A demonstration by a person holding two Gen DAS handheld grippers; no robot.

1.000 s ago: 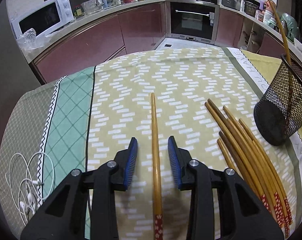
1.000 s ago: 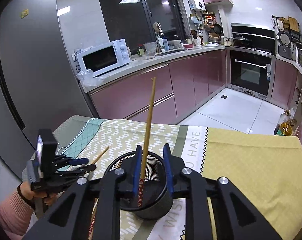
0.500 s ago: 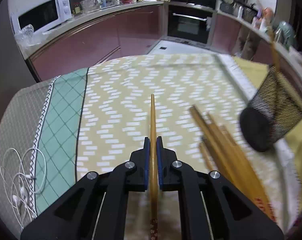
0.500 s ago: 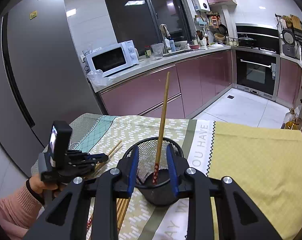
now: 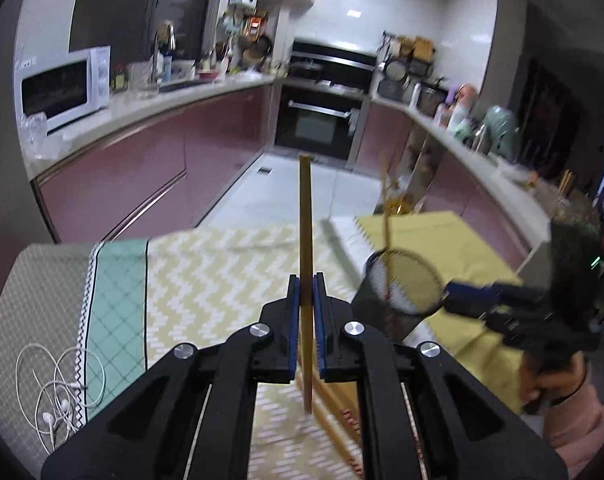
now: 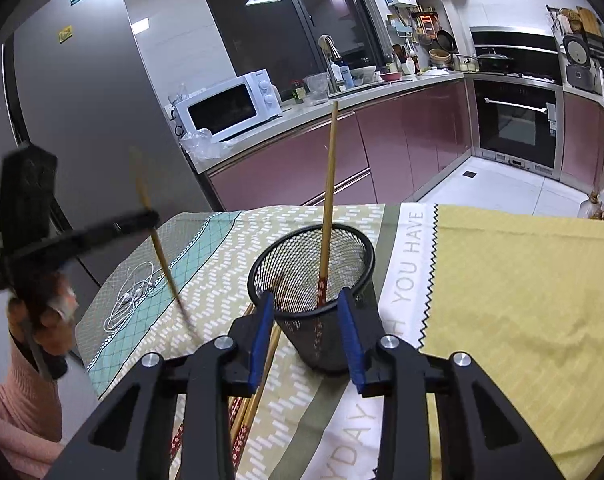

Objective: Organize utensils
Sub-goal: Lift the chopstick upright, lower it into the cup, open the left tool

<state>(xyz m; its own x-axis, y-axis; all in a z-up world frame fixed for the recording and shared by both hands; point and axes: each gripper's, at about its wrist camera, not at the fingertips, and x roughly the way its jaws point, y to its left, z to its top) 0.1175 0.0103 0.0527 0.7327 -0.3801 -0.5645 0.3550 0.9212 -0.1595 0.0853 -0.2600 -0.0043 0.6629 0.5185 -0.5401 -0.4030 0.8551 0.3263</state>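
The left gripper (image 5: 306, 308) pinches a chopstick (image 5: 305, 240) at frame centre, while the right gripper (image 6: 307, 334), its tongs apart, frames the mesh cup (image 6: 344, 344) holding another chopstick (image 6: 328, 196).

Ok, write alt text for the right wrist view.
The open right gripper flanks a black mesh cup on a patterned tablecloth, one chopstick standing inside it. To the left, the left gripper holds another chopstick above white earphones; more chopsticks lie beside the cup.
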